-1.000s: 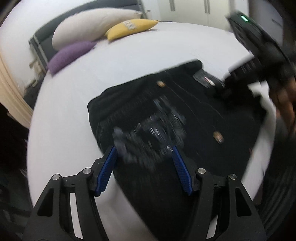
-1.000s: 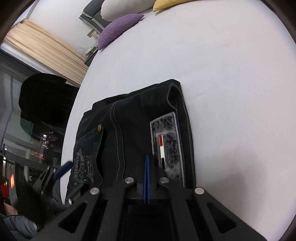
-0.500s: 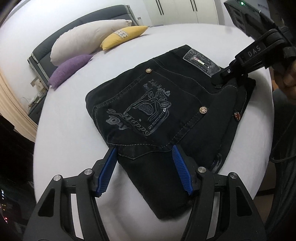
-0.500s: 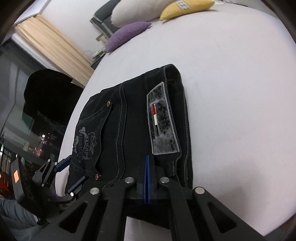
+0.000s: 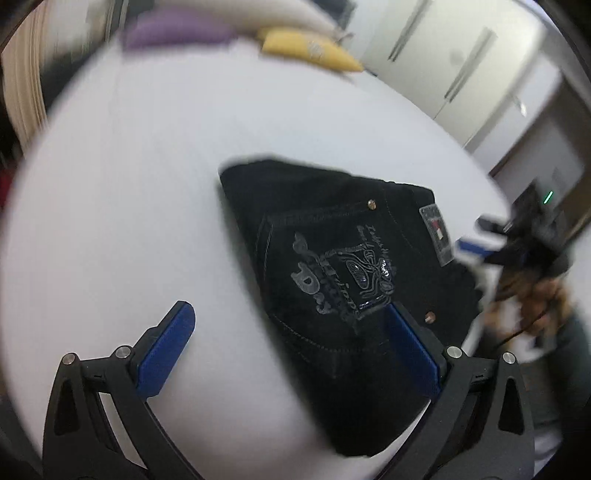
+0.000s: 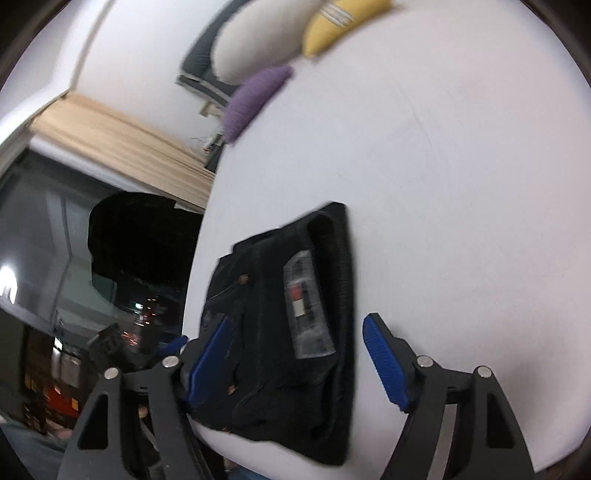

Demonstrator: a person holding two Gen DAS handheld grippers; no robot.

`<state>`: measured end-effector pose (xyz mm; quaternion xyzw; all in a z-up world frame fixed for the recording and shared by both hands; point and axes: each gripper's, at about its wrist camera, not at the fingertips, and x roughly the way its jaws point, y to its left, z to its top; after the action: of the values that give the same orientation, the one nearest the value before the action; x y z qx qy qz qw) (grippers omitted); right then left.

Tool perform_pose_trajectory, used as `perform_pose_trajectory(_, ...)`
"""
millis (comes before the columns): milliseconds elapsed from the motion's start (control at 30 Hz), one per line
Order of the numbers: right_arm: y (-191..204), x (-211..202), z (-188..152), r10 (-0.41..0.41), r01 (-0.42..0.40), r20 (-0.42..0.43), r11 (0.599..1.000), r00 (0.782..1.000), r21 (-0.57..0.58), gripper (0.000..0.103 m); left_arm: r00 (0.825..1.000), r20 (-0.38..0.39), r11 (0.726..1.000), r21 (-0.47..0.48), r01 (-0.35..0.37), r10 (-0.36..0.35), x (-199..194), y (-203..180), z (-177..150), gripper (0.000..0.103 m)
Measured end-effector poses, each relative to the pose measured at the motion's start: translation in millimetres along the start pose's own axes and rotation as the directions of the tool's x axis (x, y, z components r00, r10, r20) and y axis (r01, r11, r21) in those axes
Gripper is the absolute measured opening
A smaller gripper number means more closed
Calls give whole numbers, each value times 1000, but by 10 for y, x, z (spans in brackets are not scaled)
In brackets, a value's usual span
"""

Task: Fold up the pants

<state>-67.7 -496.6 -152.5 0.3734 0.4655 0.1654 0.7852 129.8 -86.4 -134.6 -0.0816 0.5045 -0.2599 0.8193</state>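
Black pants point(image 5: 332, 258) lie folded into a compact bundle on the white bed, back pocket embroidery and a grey waistband patch facing up. They also show in the right wrist view point(image 6: 291, 325). My left gripper point(image 5: 291, 343) is open and empty, above the bundle's near left edge. My right gripper point(image 6: 295, 354) is open and empty, its jaws spread either side of the patch end of the bundle. The right gripper shows blurred at the right of the left wrist view point(image 5: 517, 243).
The white bed point(image 5: 129, 184) spreads wide around the pants. A yellow pillow point(image 6: 343, 22), a white pillow point(image 6: 255, 48) and a purple pillow point(image 6: 255, 96) lie at its head. Beige curtains point(image 6: 122, 144) and a dark window are beyond the left side; white closets point(image 5: 461, 62) to the right.
My right gripper has opened and let go of the pants' waistband end. Both grippers have pulled back from the bundle. My left gripper has swung to the left.
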Motion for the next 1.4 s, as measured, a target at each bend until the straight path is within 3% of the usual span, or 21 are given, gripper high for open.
perform_pose_trajectory(67, -133, 108, 60, 32, -31, -35, 999, 999, 39, 72, 995, -50, 992, -97, 76, -81, 95, 153, 18, 103)
perform_pose_trajectory(133, -226, 158, 115, 45, -42, -52, 998, 998, 54, 63, 991, -75, 986, -134, 101, -112, 170, 230, 47, 103)
perform_pose_trajectory(267, -269, 338, 206, 89, -80, -101, 993, 991, 83, 50, 982, -108, 982, -125, 139, -152, 245, 226, 95, 102)
perform_pose_trajectory(467, -248, 544, 222, 109, -94, -154, 990, 982, 102, 40, 954, -170, 964, -137, 227, -249, 403, 213, 199, 102)
perform_pose_trajectory(500, -244, 564, 216, 110, -94, -158, 990, 981, 105, 39, 952, -172, 963, -136, 231, -253, 434, 212, 222, 96)
perform_pose_trajectory(567, -248, 576, 209, 115, -97, -166, 989, 979, 114, 37, 947, -183, 960, -144, 238, -262, 453, 218, 254, 65)
perform_pose_trajectory(633, -227, 603, 208, 110, -92, -172, 989, 979, 112, 35, 946, -188, 956, -181, 232, -265, 478, 262, 281, 49)
perform_pose_trajectory(767, -103, 618, 178, 48, -37, -171, 997, 984, 64, 27, 933, -176, 929, -262, 262, -313, 461, 373, 291, 32)
perform_pose_trajectory(933, 112, 527, 221, -1, 2, -141, 1000, 990, 7, 21, 931, -144, 918, -272, 289, -335, 311, 397, 315, 22)
perform_pose_trajectory(1067, 396, 469, 323, -4, -3, -127, 999, 992, -52, 20, 927, -98, 906, -268, 327, -363, 158, 420, 378, 19)
perform_pose_trajectory(1200, 600, 555, 521, 23, -35, -129, 995, 991, -92, 19, 927, -45, 897, -273, 348, -373, 93, 521, 427, 18)
perform_pose_trajectory(1400, 882, 948, 943, 88, -107, -154, 987, 984, -121, 19, 936, 6, 908, -240, 342, -351, 65, 726, 569, 18)
